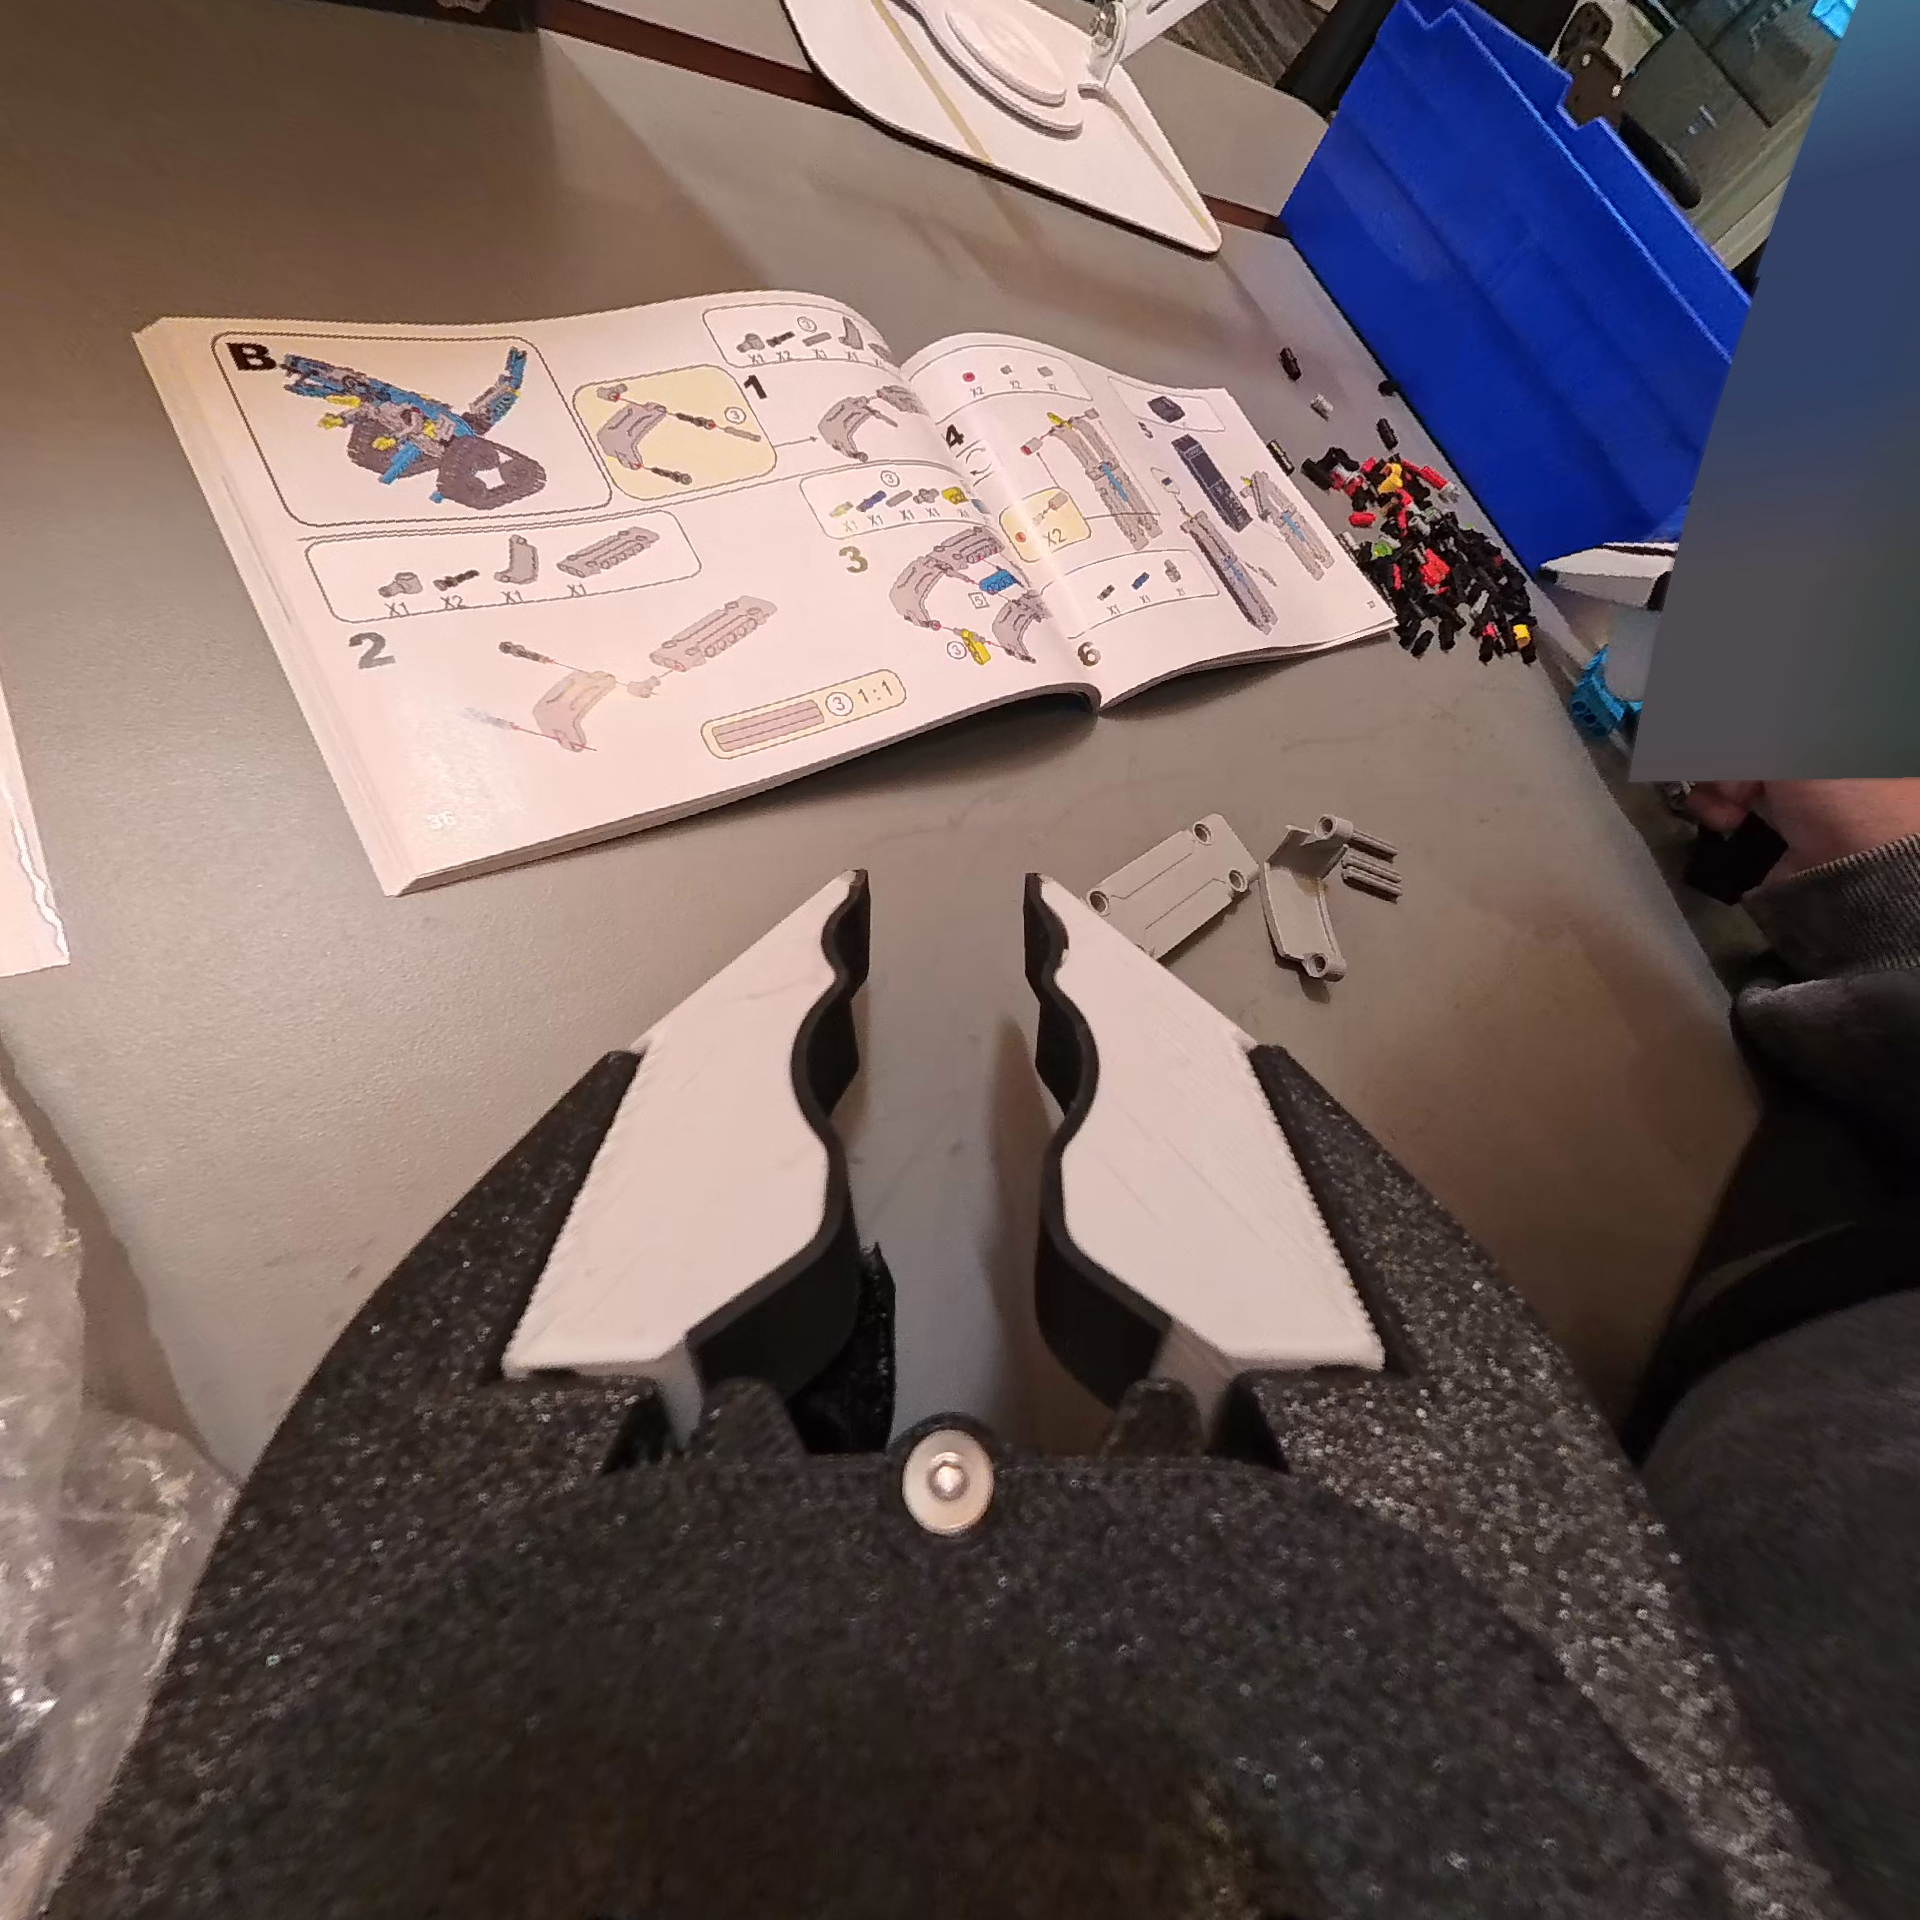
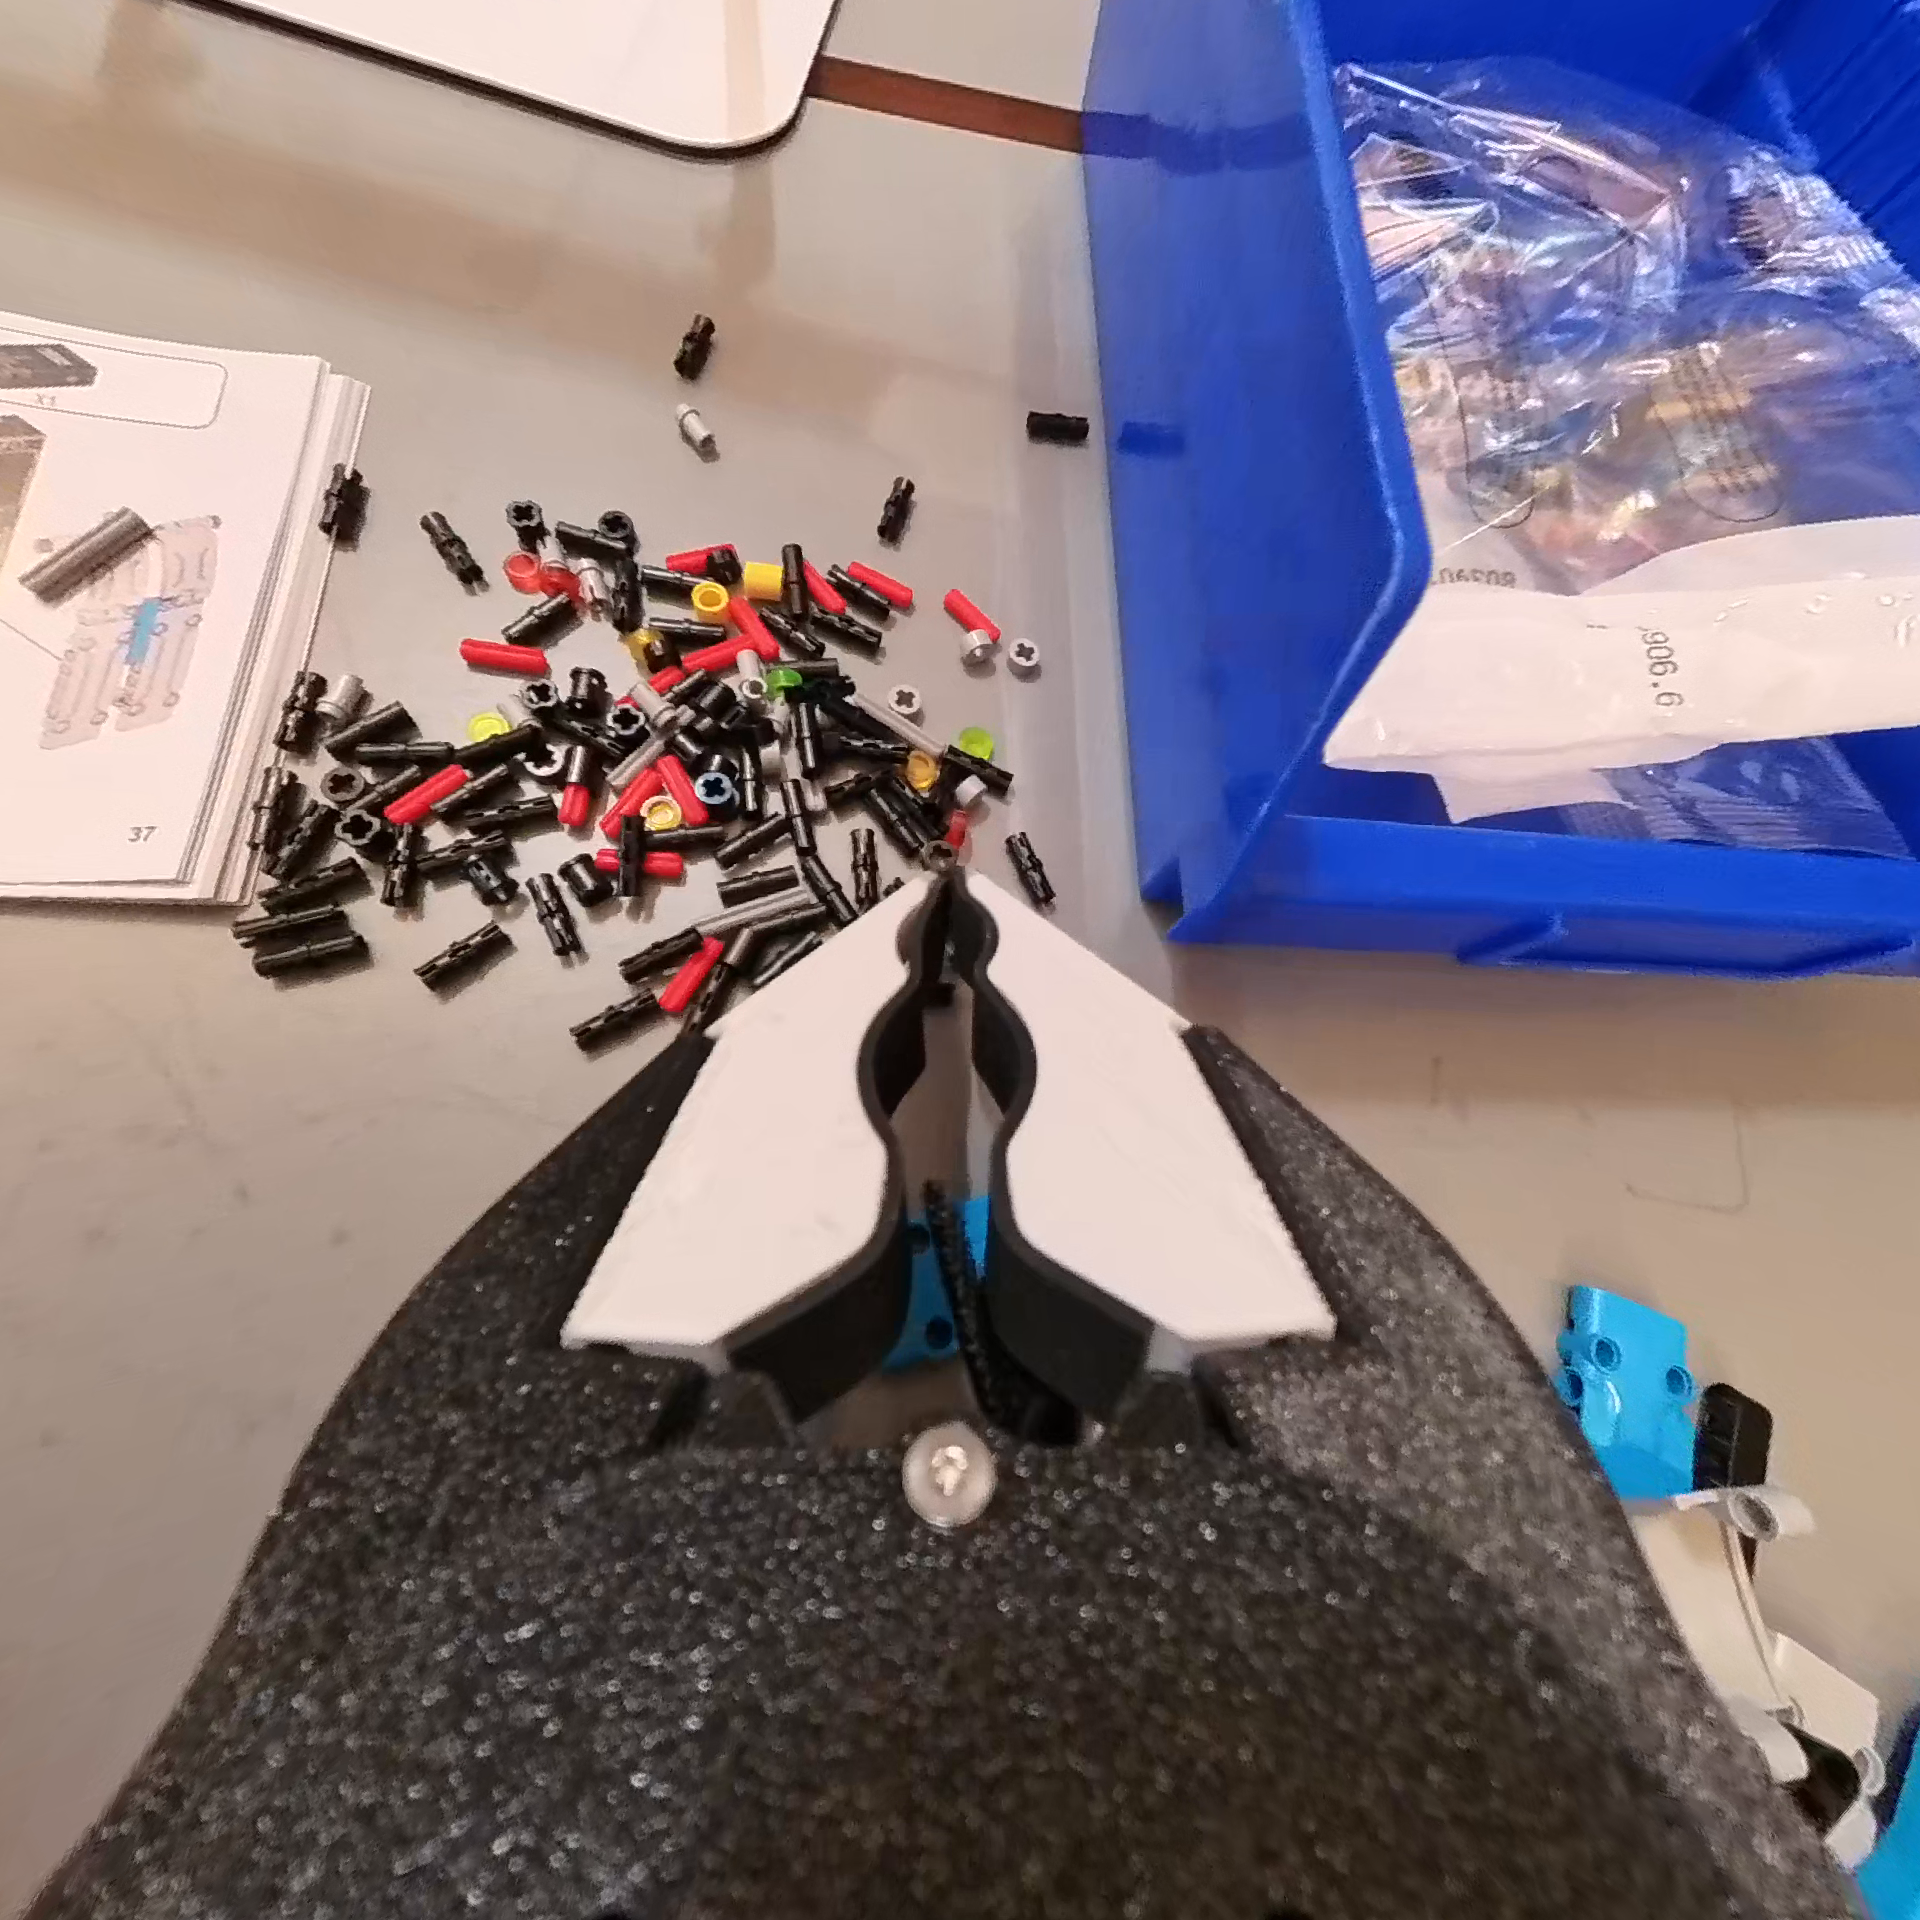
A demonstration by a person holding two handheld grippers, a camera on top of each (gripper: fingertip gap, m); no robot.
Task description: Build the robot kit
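My left gripper (image 1: 945,896) is open and empty, low over the grey table, just short of an open instruction booklet (image 1: 727,540). A flat grey panel (image 1: 1174,894) and a curved grey piece with pins (image 1: 1311,902) lie just right of its right finger. My right gripper (image 2: 943,883) is shut at the near edge of a pile of small black, red, yellow and grey pins (image 2: 665,727). A small grey piece (image 2: 940,854) sits right at its fingertips and looks pinched. The pile also shows in the left wrist view (image 1: 1434,561).
A blue bin (image 2: 1247,520) holding plastic bags stands right of the pile, also in the left wrist view (image 1: 1507,312). Light-blue parts (image 2: 1621,1382) lie near right. A white stand base (image 1: 1039,135) is at the back. A person's sleeve (image 1: 1829,935) is at right; crumpled plastic (image 1: 42,1351) at left. Spacing between my two grippers at the tips: around 40 cm.
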